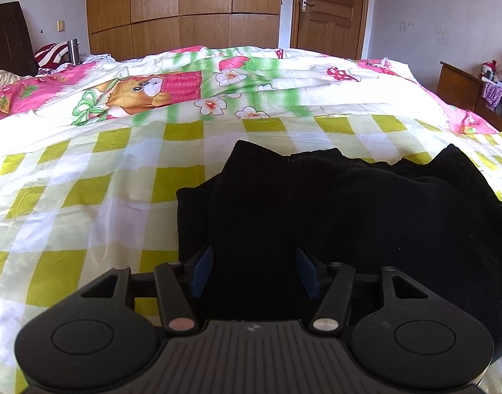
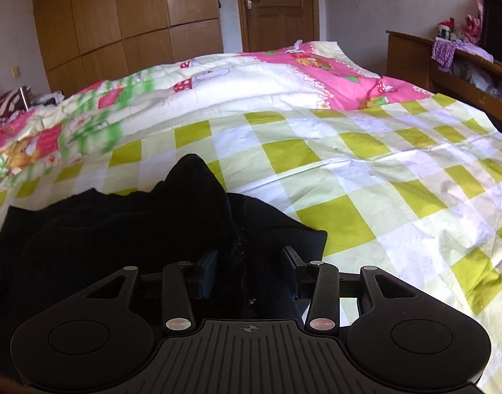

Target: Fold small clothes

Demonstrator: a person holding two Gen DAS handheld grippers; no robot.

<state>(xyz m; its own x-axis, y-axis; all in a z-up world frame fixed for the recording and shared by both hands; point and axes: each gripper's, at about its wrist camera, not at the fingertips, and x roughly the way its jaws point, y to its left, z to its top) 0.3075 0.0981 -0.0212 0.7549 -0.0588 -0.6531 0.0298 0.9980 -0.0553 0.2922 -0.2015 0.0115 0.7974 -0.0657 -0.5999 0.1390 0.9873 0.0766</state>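
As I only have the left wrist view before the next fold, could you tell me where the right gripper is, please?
Observer: The right gripper straddles a raised ridge of the black garment, jaws apart.
Operator: Is it pinching?
Observer: Cannot tell; black cloth fills the gap.
Operator: Where does the garment end there?
Observer: Its corner lies on the checked sheet, just right of the gripper.

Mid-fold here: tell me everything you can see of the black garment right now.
The black garment looks soft and fleecy, too dark to show seams or its type. It lies bunched in layers on the checked sheet, with two peaks at its far edge. The left gripper and right gripper each have open jaws with cloth running between the pads; whether the pads touch it is unclear.
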